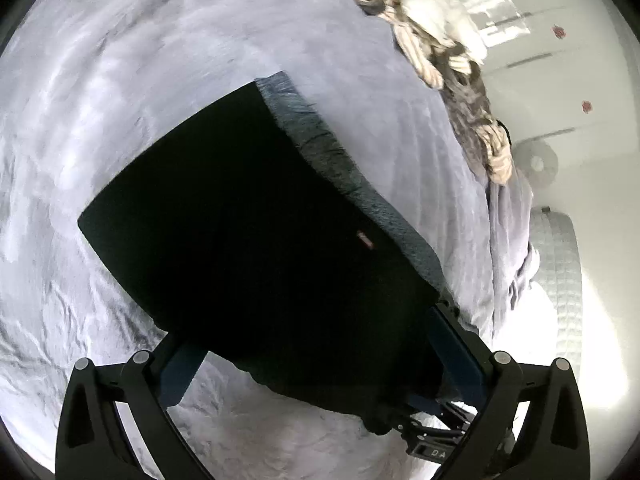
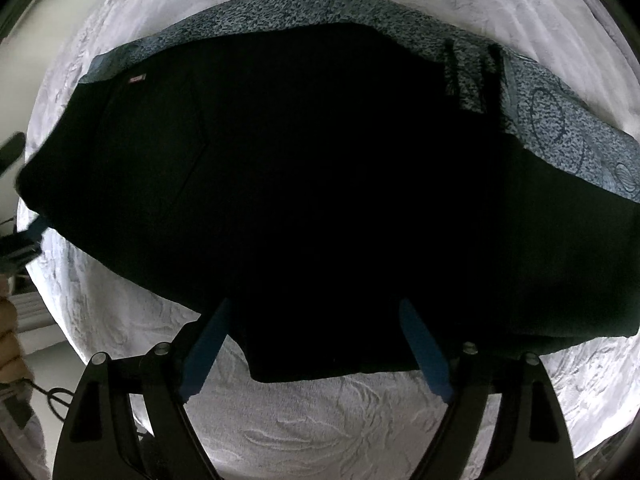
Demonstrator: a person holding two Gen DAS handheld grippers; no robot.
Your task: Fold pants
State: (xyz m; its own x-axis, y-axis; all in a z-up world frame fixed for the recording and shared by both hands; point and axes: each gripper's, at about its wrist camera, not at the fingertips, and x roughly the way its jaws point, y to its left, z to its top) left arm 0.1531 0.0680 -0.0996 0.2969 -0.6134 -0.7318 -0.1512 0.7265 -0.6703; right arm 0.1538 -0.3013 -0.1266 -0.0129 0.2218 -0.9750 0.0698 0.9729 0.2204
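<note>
Fingers apart on the right gripper, blue pads splayed wide and pointing steeply down at the near hem of the pants, nothing pinched between them. The left gripper also shows its fingers spread, with dark cloth draped over the gap; whether the pads press on it I can't tell, but they look clear.

Pants are lying flat on the bed, already doubled into a broad dark slab, the speckled blue inner face peeking along the far edge and a small red label near that edge. Beyond them, a bundle of striped cloth sits at the bed's far side, well apart. A hand shows at the left edge of the right view.

My read: a fold is down and both tools are free for the next. To do it well, take the near hem at two spread points, pinch through all layers, lift evenly, carry it over to meet the far edge squarely, then let go only once it lies flat. Uneven lift would skew the stack.
</note>
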